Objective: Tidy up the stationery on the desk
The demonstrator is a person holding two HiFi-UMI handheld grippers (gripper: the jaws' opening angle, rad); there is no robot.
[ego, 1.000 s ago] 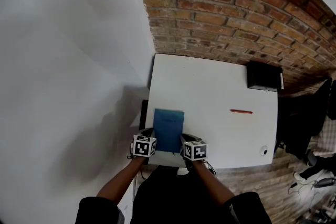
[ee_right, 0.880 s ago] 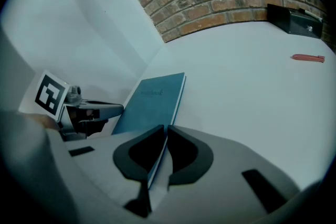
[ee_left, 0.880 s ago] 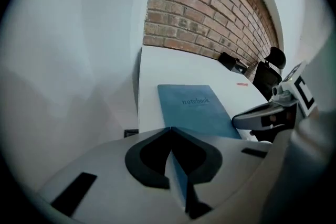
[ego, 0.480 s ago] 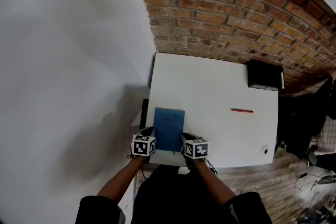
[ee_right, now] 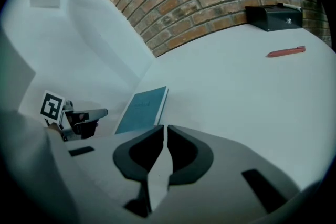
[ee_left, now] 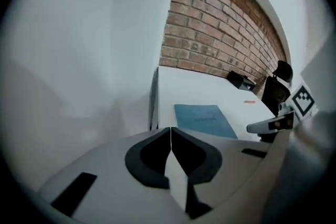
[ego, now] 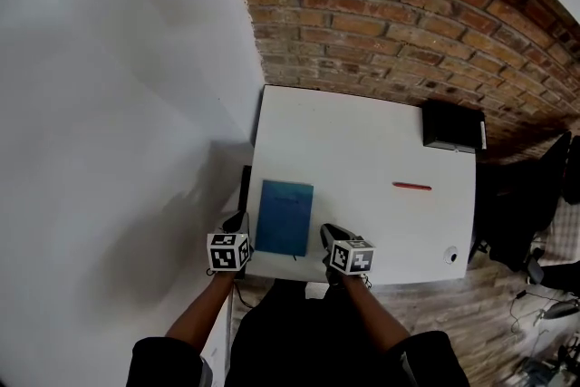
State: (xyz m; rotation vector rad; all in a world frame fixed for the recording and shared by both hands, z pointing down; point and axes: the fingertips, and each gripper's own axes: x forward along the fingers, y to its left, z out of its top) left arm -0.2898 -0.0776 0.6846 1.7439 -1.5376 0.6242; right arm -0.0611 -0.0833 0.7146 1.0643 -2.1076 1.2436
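Where the left tongs point(ego: 234, 220) hang: at the near left corner of the table point(ego: 362, 140), just left of the notebook point(ego: 285, 217), pressed together and empty.
Notebook: blue, flat on the table by its near edge, between the two tongs, touching neither.
Right tongs point(ego: 328, 233): just right of the notebook, all but together, with only a thin slit and nothing in it.
Pen point(ego: 412, 187): red, lying right of the middle, well apart from the notebook.
Box point(ego: 451, 127): black, in the far right corner by the brick wall point(ego: 390, 23).
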